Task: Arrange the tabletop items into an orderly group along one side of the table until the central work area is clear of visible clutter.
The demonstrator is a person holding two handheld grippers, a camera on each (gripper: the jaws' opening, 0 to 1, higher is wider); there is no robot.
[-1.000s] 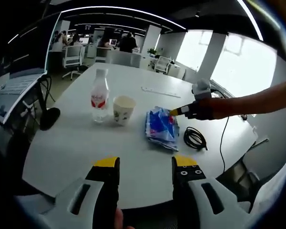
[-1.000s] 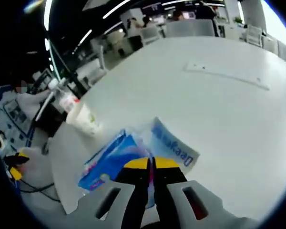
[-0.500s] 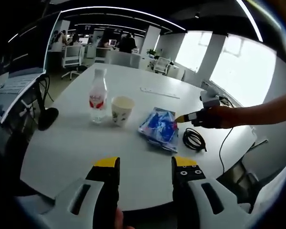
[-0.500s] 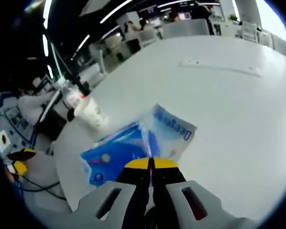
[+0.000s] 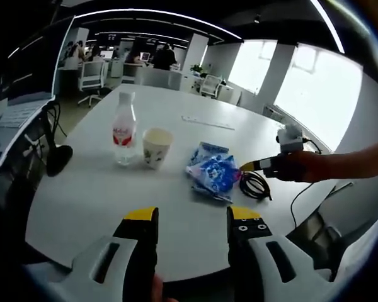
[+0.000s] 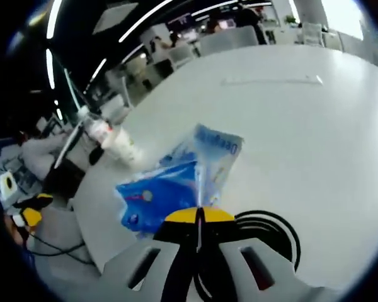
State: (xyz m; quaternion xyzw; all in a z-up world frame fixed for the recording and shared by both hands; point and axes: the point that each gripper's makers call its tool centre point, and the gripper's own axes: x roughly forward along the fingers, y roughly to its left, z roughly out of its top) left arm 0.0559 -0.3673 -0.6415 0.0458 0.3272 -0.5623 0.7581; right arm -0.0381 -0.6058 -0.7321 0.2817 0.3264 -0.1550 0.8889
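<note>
A blue and white packet (image 5: pixel 213 173) lies mid-table, its near corner drawn up to my right gripper (image 5: pixel 247 166), which a hand holds just over a black cable coil (image 5: pixel 255 184). In the right gripper view my right gripper (image 6: pixel 200 217) is shut on the thin edge of the packet (image 6: pixel 170 189), with the cable coil (image 6: pixel 271 233) under its jaws. A paper cup (image 5: pixel 156 146) and a water bottle (image 5: pixel 123 129) stand side by side left of the packet. My left gripper (image 5: pixel 192 217) hovers open and empty over the table's near edge.
A long white strip (image 5: pixel 208 123) lies flat farther back on the round white table (image 5: pixel 101 195). Office chairs, desks and people are beyond it. Cables and a black base sit on the floor at left. The cup (image 6: pixel 123 146) and bottle (image 6: pixel 97 129) stand beyond the packet.
My right gripper has pulled the packet away from the cup toward the cable coil, which now lies under its jaws. The left gripper stayed open and backed off slightly.
</note>
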